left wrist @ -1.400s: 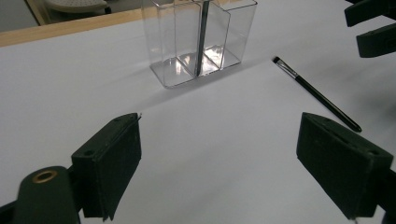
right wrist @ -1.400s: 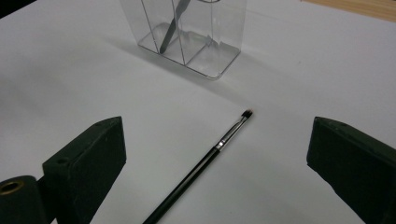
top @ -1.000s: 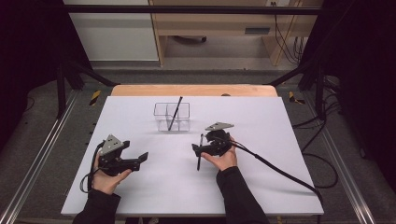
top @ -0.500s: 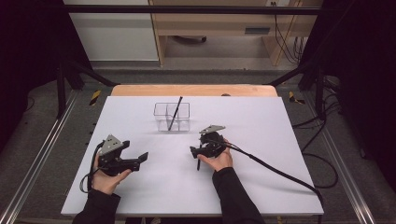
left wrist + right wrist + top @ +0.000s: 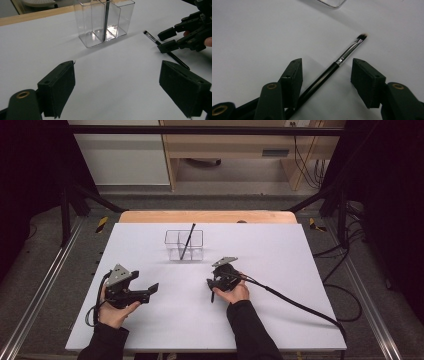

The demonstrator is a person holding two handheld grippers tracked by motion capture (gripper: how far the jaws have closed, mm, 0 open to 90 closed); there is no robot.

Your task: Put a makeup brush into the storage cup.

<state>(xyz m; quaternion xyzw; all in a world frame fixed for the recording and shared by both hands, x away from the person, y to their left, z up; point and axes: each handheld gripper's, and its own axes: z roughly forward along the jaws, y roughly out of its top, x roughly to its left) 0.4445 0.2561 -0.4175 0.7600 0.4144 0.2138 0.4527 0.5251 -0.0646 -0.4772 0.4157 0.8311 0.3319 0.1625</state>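
A thin black brush (image 5: pixel 332 71) with a silver ferrule lies flat on the white table (image 5: pixel 280 270). My right gripper (image 5: pixel 328 66) is low over it, the handle running between its jaws. The jaws have just been closing; the handle lies against the left pad, with a gap to the right pad. In the high view the right gripper (image 5: pixel 212 283) is at the table's middle, the brush (image 5: pixel 212 295) under it. My left gripper (image 5: pixel 152 289) rests open at the left, nothing between its jaws (image 5: pixel 120 75). Another dark brush (image 5: pixel 189 240) stands in a clear organizer (image 5: pixel 184 245).
The clear organizer (image 5: pixel 105 22) has several compartments and stands beyond both grippers, toward the table's far edge. A black cable (image 5: pixel 300 302) trails from the right gripper over the table's right side. A wooden strip (image 5: pixel 205 216) borders the far edge.
The right gripper has sunk a little toward the table and drawn slightly nearer the person, and its jaws have narrowed around the lying brush. The left gripper has not moved.
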